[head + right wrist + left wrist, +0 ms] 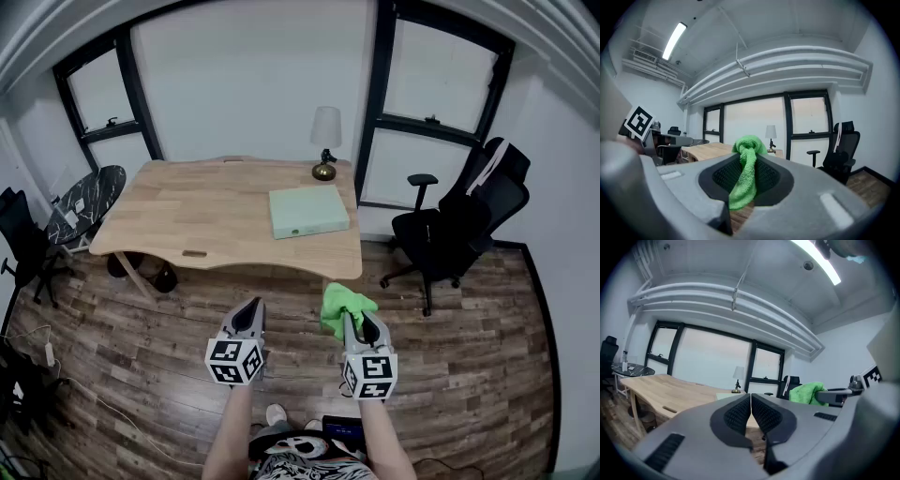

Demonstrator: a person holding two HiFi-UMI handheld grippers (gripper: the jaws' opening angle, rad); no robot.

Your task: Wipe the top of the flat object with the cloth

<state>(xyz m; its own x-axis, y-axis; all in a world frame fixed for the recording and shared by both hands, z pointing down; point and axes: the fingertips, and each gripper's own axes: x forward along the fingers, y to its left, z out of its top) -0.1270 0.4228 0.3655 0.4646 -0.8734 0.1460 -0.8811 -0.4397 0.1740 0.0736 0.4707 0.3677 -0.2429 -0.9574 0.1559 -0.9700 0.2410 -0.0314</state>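
Note:
A flat pale-green box (308, 212) lies on the right part of the wooden desk (197, 216), well ahead of both grippers. My right gripper (357, 319) is shut on a bright green cloth (341, 308), which bunches up ahead of the jaws; in the right gripper view the cloth (746, 174) hangs pinched between the pads. My left gripper (249, 317) is shut with nothing between its jaws, which meet in the left gripper view (751, 405). Both grippers hover over the wooden floor in front of the desk, side by side.
A table lamp (325, 141) stands at the desk's back right corner. A black office chair (459, 230) sits right of the desk. A round dark side table (86, 202) and another black chair (21, 244) are at the left. Cables lie on the floor at the lower left.

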